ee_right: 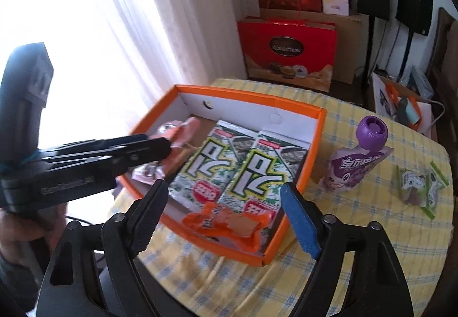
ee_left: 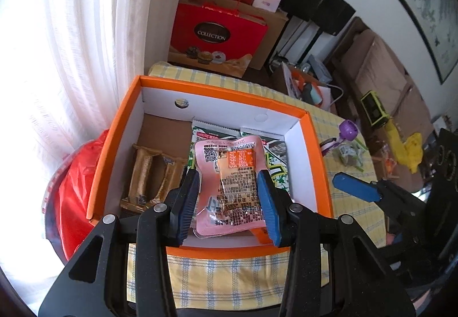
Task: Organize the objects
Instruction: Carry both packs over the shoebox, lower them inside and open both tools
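Observation:
An orange box (ee_left: 114, 128) with a white inside stands on the yellow checked tablecloth; it also shows in the right wrist view (ee_right: 315, 139). My left gripper (ee_left: 229, 202) is shut on a pink snack packet (ee_left: 229, 171) and holds it over the box. The packet shows pink at the left gripper's tip (ee_right: 183, 131) in the right wrist view. In the box lie two green seaweed packs (ee_right: 229, 171), an orange packet (ee_right: 226, 224) and gold bars (ee_left: 151, 176). My right gripper (ee_right: 223, 216) is open and empty above the box's near corner.
A purple-capped pouch (ee_right: 360, 159) and small green-wrapped snacks (ee_right: 420, 185) lie on the cloth right of the box. A red plastic bag (ee_left: 74, 185) sits left of the box. Red gift bags (ee_right: 286, 50) stand behind the table by the curtain.

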### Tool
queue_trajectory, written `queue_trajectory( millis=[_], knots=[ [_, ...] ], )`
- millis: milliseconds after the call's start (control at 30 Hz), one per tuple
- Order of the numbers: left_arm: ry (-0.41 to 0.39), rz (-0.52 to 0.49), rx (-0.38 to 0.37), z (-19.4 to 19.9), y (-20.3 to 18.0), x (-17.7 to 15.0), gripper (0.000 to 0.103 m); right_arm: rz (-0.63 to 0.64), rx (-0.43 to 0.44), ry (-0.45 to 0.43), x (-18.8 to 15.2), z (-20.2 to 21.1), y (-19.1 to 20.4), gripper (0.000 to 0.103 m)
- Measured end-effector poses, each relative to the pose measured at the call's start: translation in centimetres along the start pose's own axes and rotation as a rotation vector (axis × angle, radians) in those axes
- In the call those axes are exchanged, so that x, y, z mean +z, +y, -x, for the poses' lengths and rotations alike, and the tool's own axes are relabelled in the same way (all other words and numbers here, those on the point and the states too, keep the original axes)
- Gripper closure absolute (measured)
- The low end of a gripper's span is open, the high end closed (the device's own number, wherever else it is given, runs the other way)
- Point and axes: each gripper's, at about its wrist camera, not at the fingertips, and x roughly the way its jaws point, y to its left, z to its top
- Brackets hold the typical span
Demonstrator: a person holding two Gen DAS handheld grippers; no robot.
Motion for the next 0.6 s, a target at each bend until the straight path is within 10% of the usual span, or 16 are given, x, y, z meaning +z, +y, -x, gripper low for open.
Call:
queue_trajectory(
  millis=[600],
  knots=[
    [0.037, 0.005, 0.027, -1.7, -1.1, -0.1, 0.043, -0.046, -0.061, -0.043, -1.3, 3.8, -2.8, 0.023]
  ],
)
